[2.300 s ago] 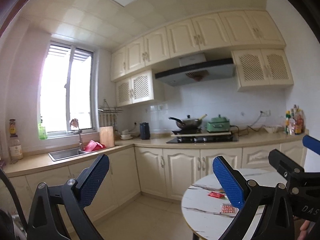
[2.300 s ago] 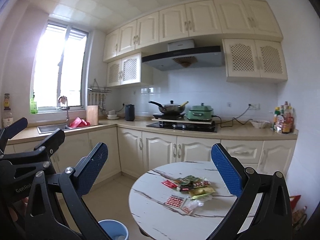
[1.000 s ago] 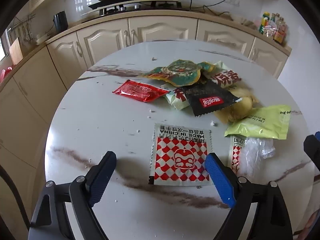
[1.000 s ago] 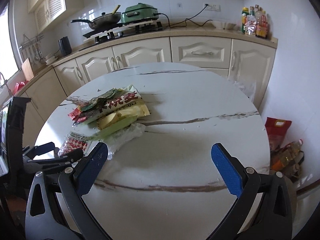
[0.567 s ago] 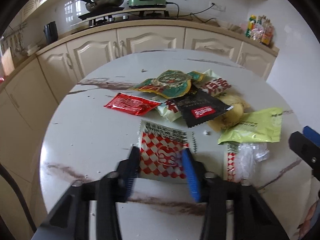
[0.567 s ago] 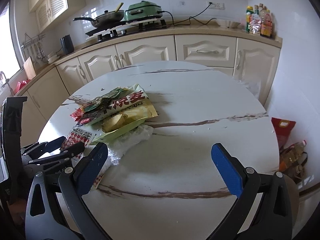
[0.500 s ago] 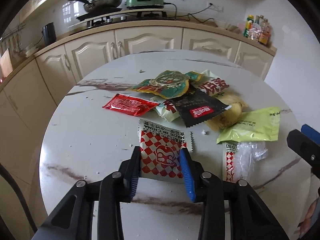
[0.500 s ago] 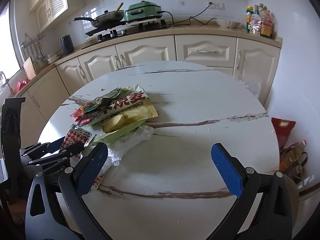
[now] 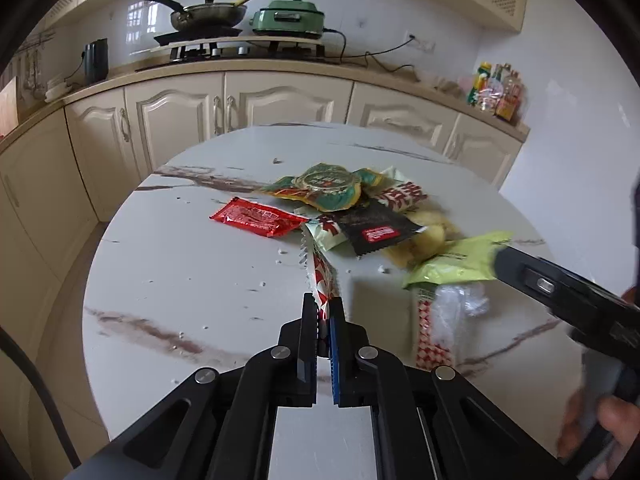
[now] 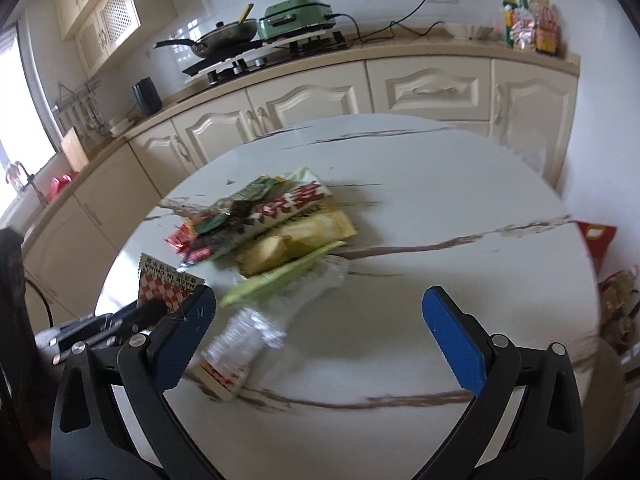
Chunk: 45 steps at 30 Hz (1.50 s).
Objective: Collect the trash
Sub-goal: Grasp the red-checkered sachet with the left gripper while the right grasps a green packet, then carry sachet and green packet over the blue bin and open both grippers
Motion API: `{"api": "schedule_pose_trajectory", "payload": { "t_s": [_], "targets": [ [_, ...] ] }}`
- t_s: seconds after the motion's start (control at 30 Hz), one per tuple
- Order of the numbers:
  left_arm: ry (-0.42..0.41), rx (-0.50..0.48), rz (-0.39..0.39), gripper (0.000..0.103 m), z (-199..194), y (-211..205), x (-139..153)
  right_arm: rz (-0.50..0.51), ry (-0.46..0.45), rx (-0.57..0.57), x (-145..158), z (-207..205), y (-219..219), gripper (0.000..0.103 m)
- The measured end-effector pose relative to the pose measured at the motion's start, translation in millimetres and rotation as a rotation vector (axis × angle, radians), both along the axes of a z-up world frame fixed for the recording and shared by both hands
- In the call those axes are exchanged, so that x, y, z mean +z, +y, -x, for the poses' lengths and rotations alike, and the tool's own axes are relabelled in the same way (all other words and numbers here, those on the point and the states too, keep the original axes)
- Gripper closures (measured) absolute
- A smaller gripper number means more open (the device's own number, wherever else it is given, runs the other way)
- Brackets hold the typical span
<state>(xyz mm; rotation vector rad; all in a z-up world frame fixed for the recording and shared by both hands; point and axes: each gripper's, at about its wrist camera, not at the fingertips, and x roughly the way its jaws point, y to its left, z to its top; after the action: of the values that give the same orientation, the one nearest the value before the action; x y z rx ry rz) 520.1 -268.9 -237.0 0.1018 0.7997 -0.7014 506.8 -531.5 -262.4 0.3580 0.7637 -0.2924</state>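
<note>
The left gripper point(image 9: 323, 312) was clamped on the near edge of a red-and-white checked packet point(image 9: 320, 276), which stood folded up on edge off the round marble table point(image 9: 192, 280). Just beyond the packet lay the rest of the trash in a heap: a red sachet point(image 9: 256, 216) on the left, a black sachet point(image 9: 374, 228) and a green round-lidded pack point(image 9: 326, 184) in the middle, a yellow-green bag point(image 9: 456, 264) on the right. Near that bag a crumpled clear wrapper point(image 9: 460, 304) lay over a second checked packet point(image 9: 430, 336).

The right gripper point(image 10: 318, 310) hung over the table's near side with its jaws wide apart and nothing between them; its left finger point(image 10: 188, 328) stood close to the clear wrapper. In the left view its dark body reached in from the right, touching or overlapping the yellow-green bag, with a hand point(image 9: 600, 432) blurred at the lower right. Behind the table ran cream cabinets point(image 9: 280, 100) and a counter carrying a wok point(image 9: 208, 10) and a green cooker point(image 9: 292, 18).
</note>
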Motion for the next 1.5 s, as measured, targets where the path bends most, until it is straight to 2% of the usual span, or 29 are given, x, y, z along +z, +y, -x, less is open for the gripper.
{"api": "schedule_pose_trajectory", "payload": {
  "t_s": [0.07, 0.1, 0.17, 0.23, 0.27, 0.33, 0.37, 0.4, 0.6, 0.8, 0.9, 1.03, 1.17, 1.27, 1.37, 1.5],
  "targets": [
    [-0.008, -0.005, 0.001, 0.102, 6, 6, 7, -0.012, -0.011, 0.007, -1, -8, 2, 0.0],
    [-0.013, -0.008, 0.0, 0.102, 9, 8, 9, -0.015, -0.004, 0.008, -3, -13, 3, 0.005],
    [-0.017, -0.013, 0.003, 0.102, 14, 14, 14, -0.04, 0.007, 0.019, -7, -23, 4, 0.025],
    [-0.015, -0.017, 0.013, 0.102, 16, 18, 17, -0.063, 0.024, 0.02, -13, -30, 3, 0.054],
    [-0.014, -0.022, 0.016, 0.102, 17, 20, 18, -0.075, 0.029, 0.025, -15, -33, 3, 0.059],
    [-0.008, -0.025, 0.032, 0.102, 19, 25, 21, -0.083, 0.036, 0.035, -19, -34, 3, 0.085],
    [-0.009, -0.024, 0.039, 0.102, 19, 26, 24, -0.078, 0.03, 0.04, -19, -33, 4, 0.089],
    [-0.011, -0.027, 0.05, 0.102, 21, 28, 27, -0.069, 0.025, 0.043, -18, -30, 4, 0.1],
    [-0.023, -0.033, 0.111, 0.102, 27, 44, 44, 0.022, -0.058, 0.032, 14, -9, 9, 0.102],
    [-0.061, -0.008, 0.164, 0.102, 41, 85, 69, 0.09, -0.163, 0.053, 58, 3, 28, 0.102],
    [-0.09, 0.035, 0.174, 0.102, 46, 122, 79, 0.105, -0.192, 0.127, 74, 0, 61, 0.101],
    [-0.109, 0.137, 0.165, 0.102, 49, 189, 84, 0.098, -0.207, 0.295, 81, -19, 129, 0.101],
    [-0.095, 0.26, 0.143, 0.102, 45, 259, 77, 0.082, -0.184, 0.475, 68, -45, 208, 0.101],
    [-0.055, 0.347, 0.107, 0.102, 40, 307, 59, 0.075, -0.14, 0.614, 42, -68, 275, 0.101],
    [0.031, 0.425, 0.073, 0.102, 27, 350, 24, 0.076, -0.073, 0.718, 6, -86, 330, 0.101],
    [0.204, 0.501, 0.041, 0.102, 2, 388, -46, 0.079, 0.053, 0.792, -60, -115, 376, 0.101]
  ]
}}
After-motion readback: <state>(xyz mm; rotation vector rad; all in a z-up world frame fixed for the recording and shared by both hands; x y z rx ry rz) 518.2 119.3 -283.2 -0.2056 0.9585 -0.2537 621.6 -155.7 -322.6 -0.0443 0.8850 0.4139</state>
